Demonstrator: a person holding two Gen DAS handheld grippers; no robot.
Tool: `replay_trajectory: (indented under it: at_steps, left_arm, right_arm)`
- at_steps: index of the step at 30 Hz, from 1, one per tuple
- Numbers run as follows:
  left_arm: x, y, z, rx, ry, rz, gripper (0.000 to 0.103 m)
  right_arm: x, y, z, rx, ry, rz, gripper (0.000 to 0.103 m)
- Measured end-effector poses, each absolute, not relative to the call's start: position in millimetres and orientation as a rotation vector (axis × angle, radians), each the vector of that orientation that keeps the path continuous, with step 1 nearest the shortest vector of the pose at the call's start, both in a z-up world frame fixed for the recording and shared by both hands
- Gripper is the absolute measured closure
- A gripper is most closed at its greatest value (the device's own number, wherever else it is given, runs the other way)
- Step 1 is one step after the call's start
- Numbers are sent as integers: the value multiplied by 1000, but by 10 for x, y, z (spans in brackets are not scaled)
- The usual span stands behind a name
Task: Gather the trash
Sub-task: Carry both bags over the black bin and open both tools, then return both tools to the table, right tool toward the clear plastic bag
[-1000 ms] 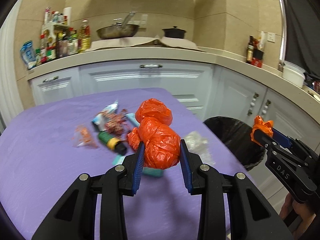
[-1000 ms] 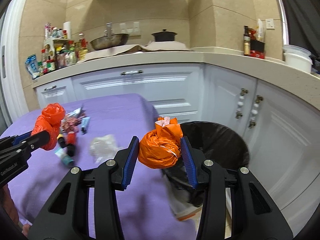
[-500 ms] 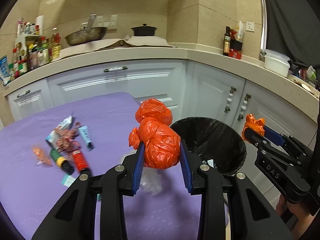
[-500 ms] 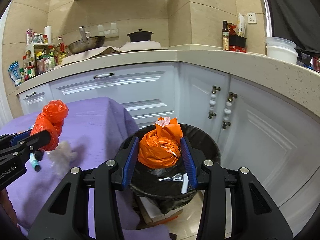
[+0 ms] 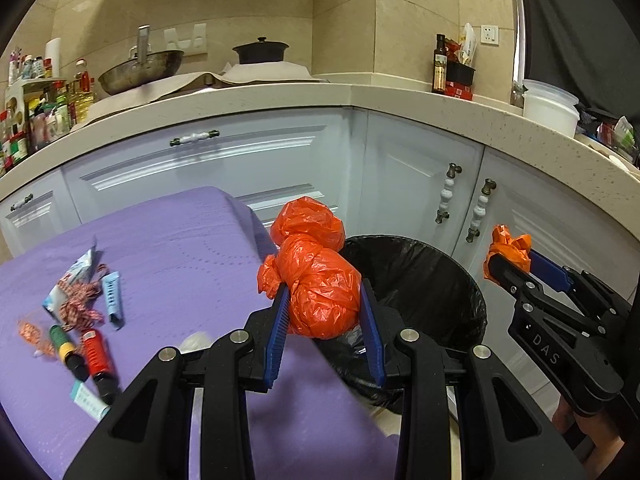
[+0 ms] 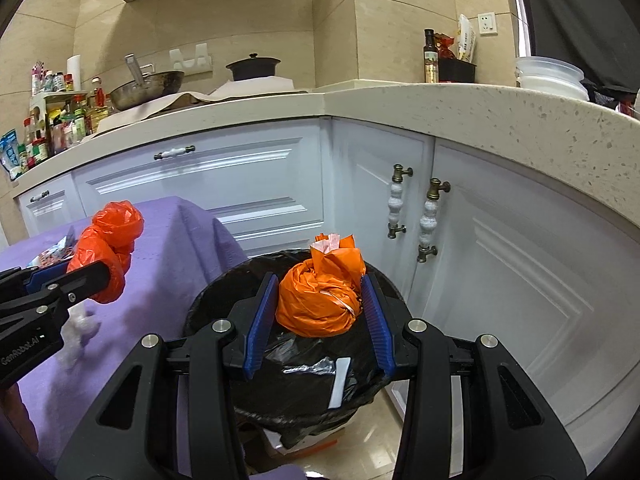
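Both grippers have swung right since a second ago: small litter slid to the far left of the left view, bin now fills the middle of the right view.

Left to right:
- Purple bench [image 5: 172,256] carries the loose litter [image 5: 84,316] (tubes, wrappers, a red-and-white net scrap), well apart from either gripper, not yet collected.
- Left gripper [image 5: 326,312]: jaws clamped on a knotted red bag [image 5: 320,296], held over the bench corner, just beside the bin rim, not over the opening.
- Black-lined bin [image 6: 224,292] stands on the floor against the bench corner.
- Right gripper [image 6: 318,304]: jaws clamped on an orange bag [image 6: 320,300], directly above the bin mouth.

Step in hand, as I read it: drop the orange bag. Doing it well: stay centred over the opening, lower a bit before opening the jaws, part them fully so the film doesn't snag on the blue pads. Keep the left one clear until the right is out, then carry the red bag further right past the rim before letting go. The liner looks loose at the rim; don't drag it.

View differences: only the right view looks down into the bin, showing foil scrap and a white strip [image 6: 340,380] already inside. Only the left view shows the litter on the bench clearly.
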State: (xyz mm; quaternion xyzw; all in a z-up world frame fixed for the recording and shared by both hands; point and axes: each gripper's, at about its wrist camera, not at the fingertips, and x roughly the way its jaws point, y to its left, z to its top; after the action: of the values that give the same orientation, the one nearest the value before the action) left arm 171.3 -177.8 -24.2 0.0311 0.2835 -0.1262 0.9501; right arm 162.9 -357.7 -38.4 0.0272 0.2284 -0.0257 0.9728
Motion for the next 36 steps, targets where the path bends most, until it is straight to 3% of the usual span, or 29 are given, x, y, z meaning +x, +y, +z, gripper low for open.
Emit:
replay_trajectory:
  at_steps: [13,20,28,36]
  left_arm:
    - [2047,-2025,-295,59,604,-265,67]
    - [2139,-1994,-324,39,612,-245,48]
    - [2098,-1868,-262,26,596,-225,41]
    - [1929,-1535,-181,11,587,-186,40]
  right_arm:
    - [1915,-3674,-505,69,475,-57,61]
    - [1989,-3707,-546,81,472,-77,53]
    - [1939,-3668,-536,83,477,-76,53]
    - [1845,-3493,-485,90,482,-45,53]
